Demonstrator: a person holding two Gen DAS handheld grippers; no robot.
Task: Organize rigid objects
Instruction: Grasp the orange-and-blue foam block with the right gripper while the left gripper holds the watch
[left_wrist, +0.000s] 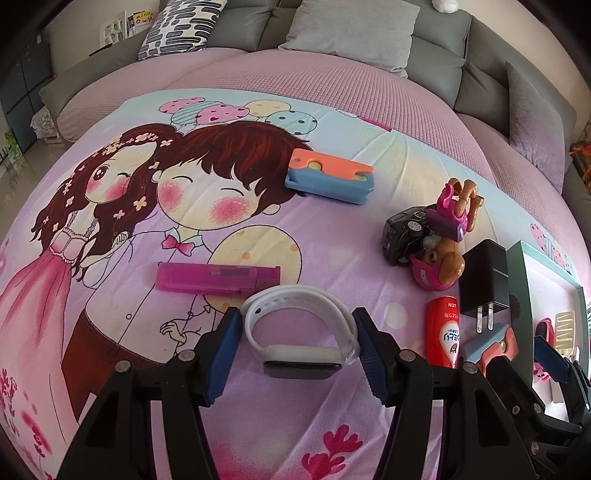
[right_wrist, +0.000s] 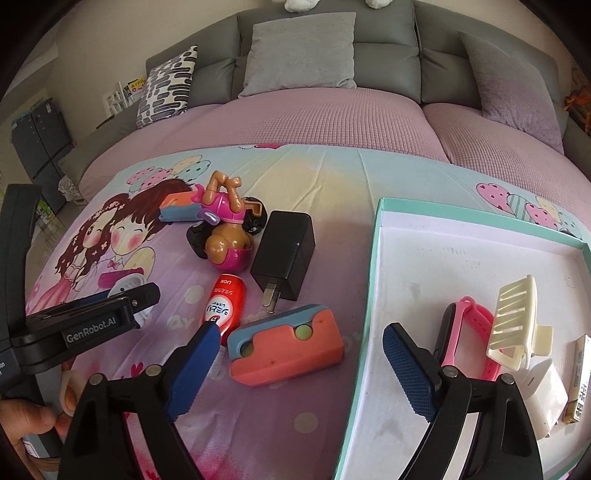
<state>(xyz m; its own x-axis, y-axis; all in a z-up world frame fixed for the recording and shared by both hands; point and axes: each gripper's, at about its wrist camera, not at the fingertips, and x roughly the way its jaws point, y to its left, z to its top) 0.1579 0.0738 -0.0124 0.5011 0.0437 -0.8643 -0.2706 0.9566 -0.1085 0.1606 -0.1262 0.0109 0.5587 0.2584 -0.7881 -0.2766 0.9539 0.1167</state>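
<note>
My left gripper (left_wrist: 295, 350) is open, its blue pads on either side of a white smartwatch (left_wrist: 299, 339) lying on the cartoon sheet, apart from it. My right gripper (right_wrist: 295, 369) is open around a coral-and-blue plastic block (right_wrist: 286, 347) beside the teal-rimmed white tray (right_wrist: 373, 266). The tray holds a pink watch (right_wrist: 472, 339), a cream hair claw (right_wrist: 515, 325), a white charger (right_wrist: 543, 398) and a gold item (right_wrist: 580, 380). A black charger (right_wrist: 284, 254), a red tube (right_wrist: 223, 306), a toy dog (right_wrist: 225, 236) and a toy car (left_wrist: 404, 236) lie left of the tray.
A magenta lighter-like case (left_wrist: 214, 278) and a second coral-and-blue block (left_wrist: 328, 181) lie farther out on the sheet. A grey sofa back with cushions (left_wrist: 351, 33) runs behind. The left gripper body (right_wrist: 85, 325) shows in the right wrist view.
</note>
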